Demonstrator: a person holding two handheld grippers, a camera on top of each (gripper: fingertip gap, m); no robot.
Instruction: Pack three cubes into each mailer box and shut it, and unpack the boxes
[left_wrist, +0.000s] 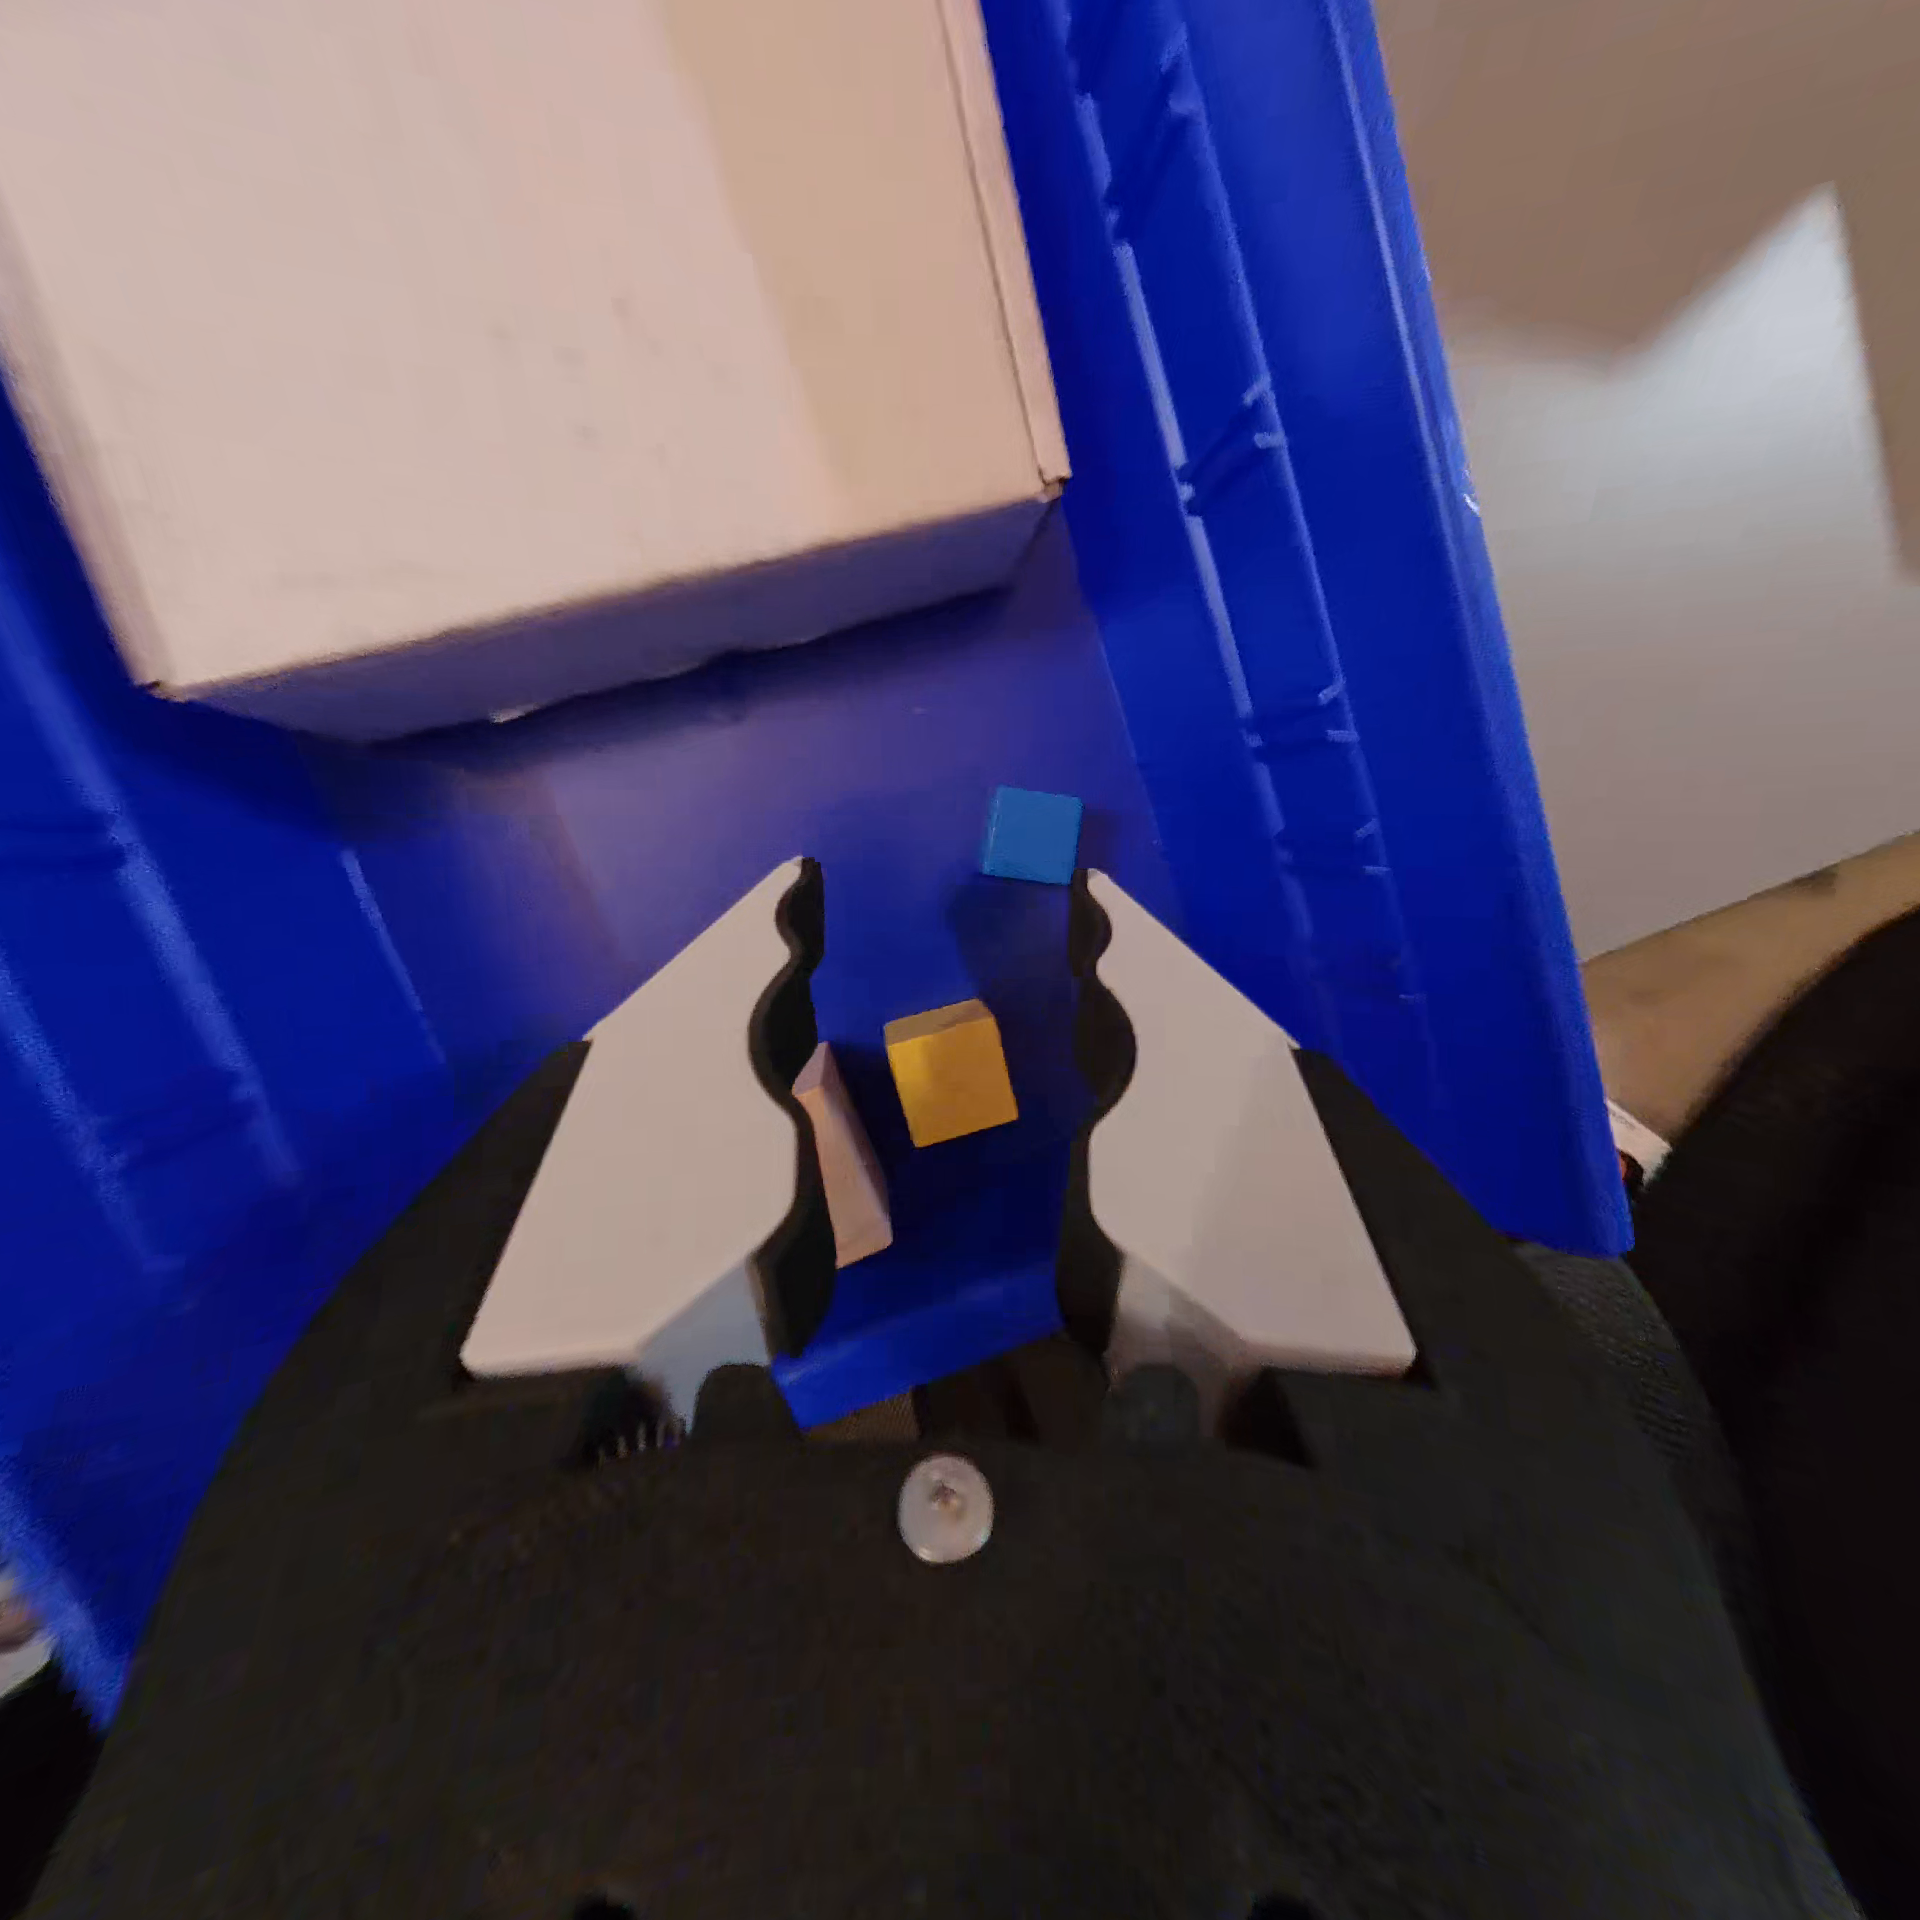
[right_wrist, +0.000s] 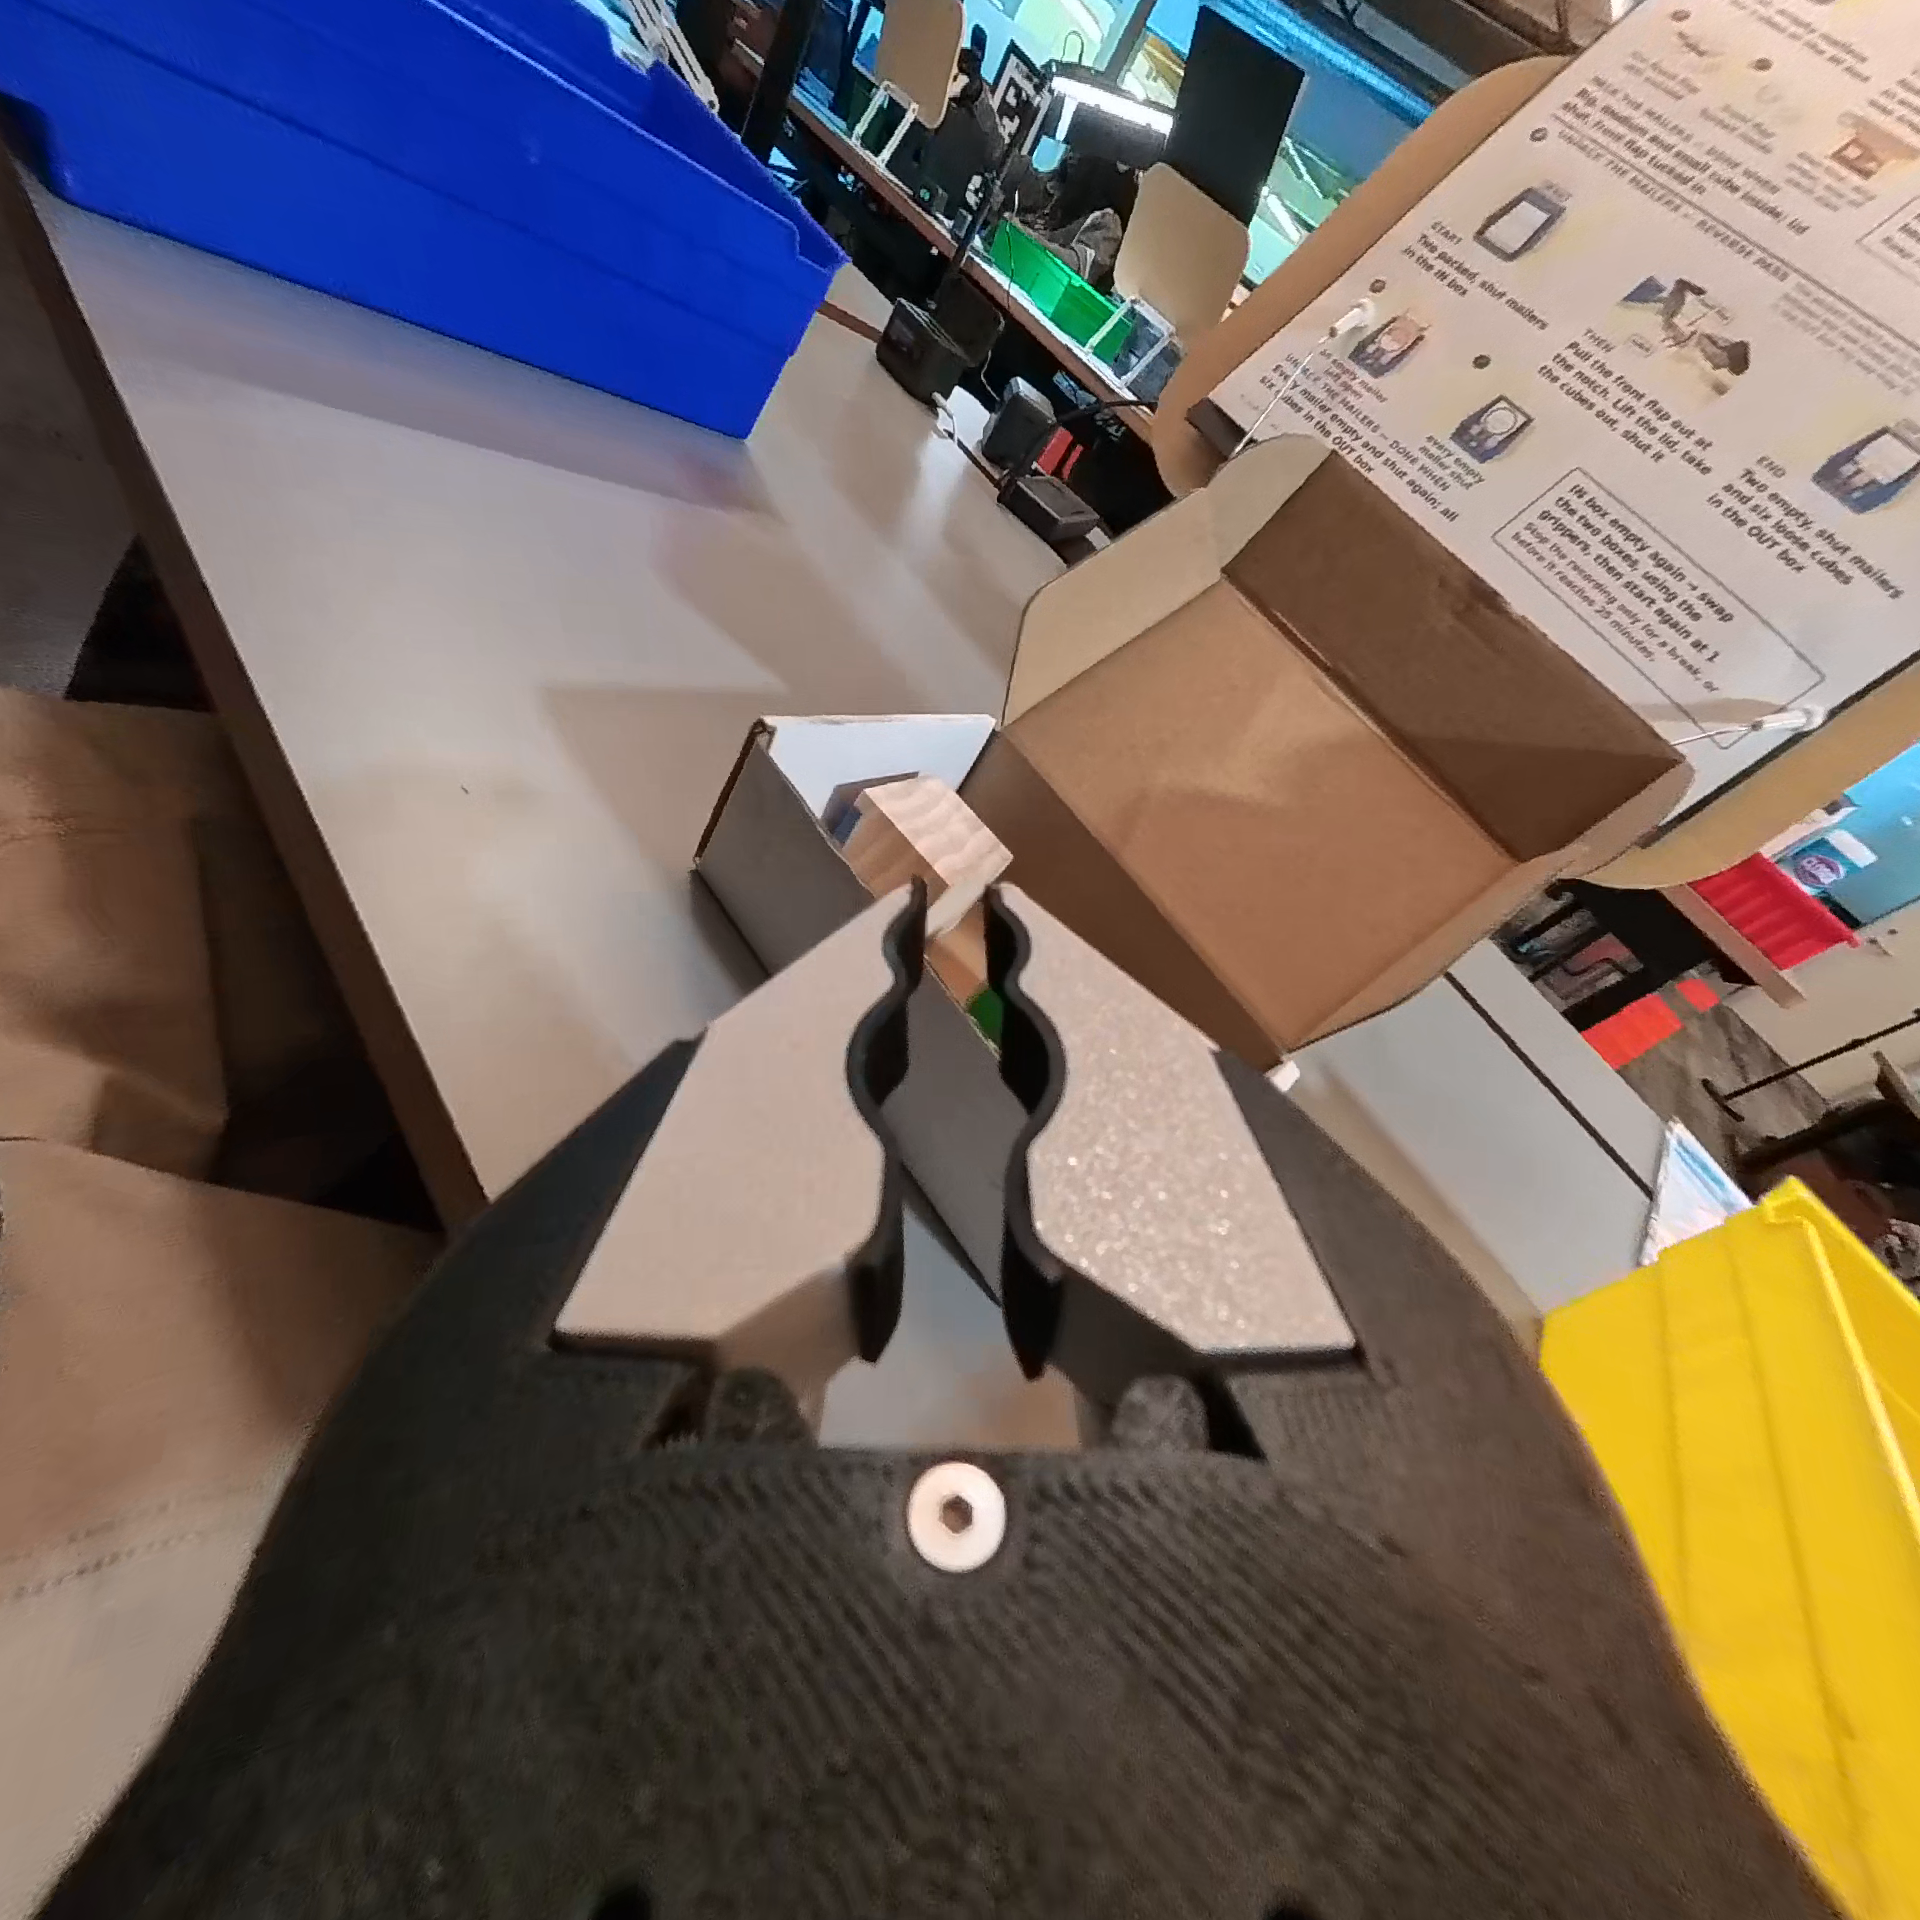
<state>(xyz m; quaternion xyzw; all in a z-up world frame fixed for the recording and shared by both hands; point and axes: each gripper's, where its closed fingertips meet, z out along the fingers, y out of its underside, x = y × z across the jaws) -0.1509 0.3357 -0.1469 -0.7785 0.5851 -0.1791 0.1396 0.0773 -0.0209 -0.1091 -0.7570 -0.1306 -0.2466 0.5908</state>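
Observation:
In the left wrist view my left gripper (left_wrist: 943, 873) is open and empty inside a blue bin (left_wrist: 1247, 623). A yellow cube (left_wrist: 951, 1075) lies on the bin floor between its fingers. A pale cube (left_wrist: 847, 1164) rests against the left finger, and a blue cube (left_wrist: 1031, 834) lies just past the right fingertip. A shut white mailer box (left_wrist: 499, 343) sits farther in. In the right wrist view my right gripper (right_wrist: 956, 897) is nearly shut, pinching the near edge of a tilted wooden cube (right_wrist: 930, 826) in an open mailer box (right_wrist: 774, 883). Blue and green cubes show beside it.
The open box's brown lid (right_wrist: 1299, 790) stands up behind it on the grey table (right_wrist: 468, 582). The blue bin (right_wrist: 416, 197) is at the table's far left and a yellow bin (right_wrist: 1745, 1507) at the near right. An instruction board (right_wrist: 1662, 364) stands behind.

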